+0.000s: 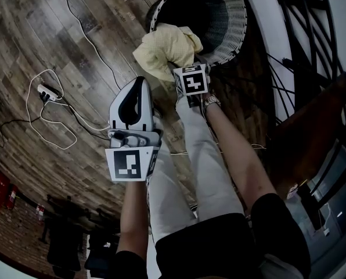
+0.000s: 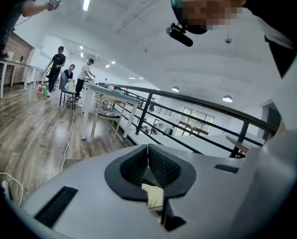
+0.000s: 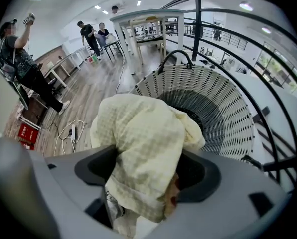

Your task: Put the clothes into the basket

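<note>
Right gripper [image 3: 147, 176], tipped steeply down at the end of an outstretched arm, stands with its jaws wide apart. The pale yellow cloth [image 1: 164, 48] lies bunched loosely between them and, as far as its own view shows, is not clamped. Beyond it and slightly to the right, the white woven basket [image 1: 234, 25] stands on the wood floor [image 1: 74, 51] with its dark mouth open upward. The cloth hangs at the basket's near left rim, partly over the mouth and partly outside it, its long axis running down from the jaws. The drop appears to depend on the bundle clearing that rim toward the far right. Left gripper [image 2: 148, 158], jaws together, is held nearly level, nearer the person and well apart from the basket.
</note>
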Demonstrator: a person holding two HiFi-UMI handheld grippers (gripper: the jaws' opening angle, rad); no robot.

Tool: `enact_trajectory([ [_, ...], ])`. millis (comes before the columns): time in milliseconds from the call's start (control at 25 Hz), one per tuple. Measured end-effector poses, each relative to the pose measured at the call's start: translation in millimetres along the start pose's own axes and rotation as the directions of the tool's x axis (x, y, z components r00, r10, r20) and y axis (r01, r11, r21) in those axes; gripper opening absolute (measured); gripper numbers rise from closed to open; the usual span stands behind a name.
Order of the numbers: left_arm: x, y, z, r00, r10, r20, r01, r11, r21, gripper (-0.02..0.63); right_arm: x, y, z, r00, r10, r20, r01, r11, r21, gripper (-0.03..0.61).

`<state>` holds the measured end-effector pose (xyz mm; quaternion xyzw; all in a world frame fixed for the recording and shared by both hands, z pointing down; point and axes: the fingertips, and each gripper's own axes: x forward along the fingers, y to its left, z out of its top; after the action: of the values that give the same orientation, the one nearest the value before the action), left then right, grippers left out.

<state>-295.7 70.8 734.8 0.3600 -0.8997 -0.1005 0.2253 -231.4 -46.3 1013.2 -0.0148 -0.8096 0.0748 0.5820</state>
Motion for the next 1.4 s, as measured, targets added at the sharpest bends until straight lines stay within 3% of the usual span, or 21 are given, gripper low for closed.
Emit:
enact_trajectory([
  [520,-12,-10,16,1.000,-0.011,0.026,0.011,1.000,0.015,0.014,-57,4,21,0.992,-0.022,0.127,0.022,1.000,0.000,0.393],
  [680,-12,-13,24,0.999,-0.020,0.028,0.020,1.000,0.020,0.014,-96,15,36,0.976,0.020,0.218,-0.034,0.998,0.062,0.386],
  [800,-17,-13,30,0.999,-0.010,0.038,0.010,1.000,0.015,0.014,-124,27,50,0.962,0.051,0.268,-0.068,0.996,0.055,0.289],
  [1120,-30,-6,58,0.996,0.016,0.092,-0.019,0.999,0.029,0.014,-173,45,91,0.936,0.038,0.350,-0.034,0.999,-0.017,0.023],
  [1400,-37,-23,87,0.992,0.005,0.127,-0.010,0.999,0.040,0.014,-223,53,117,0.890,0.063,0.453,-0.082,0.996,0.022,0.009],
])
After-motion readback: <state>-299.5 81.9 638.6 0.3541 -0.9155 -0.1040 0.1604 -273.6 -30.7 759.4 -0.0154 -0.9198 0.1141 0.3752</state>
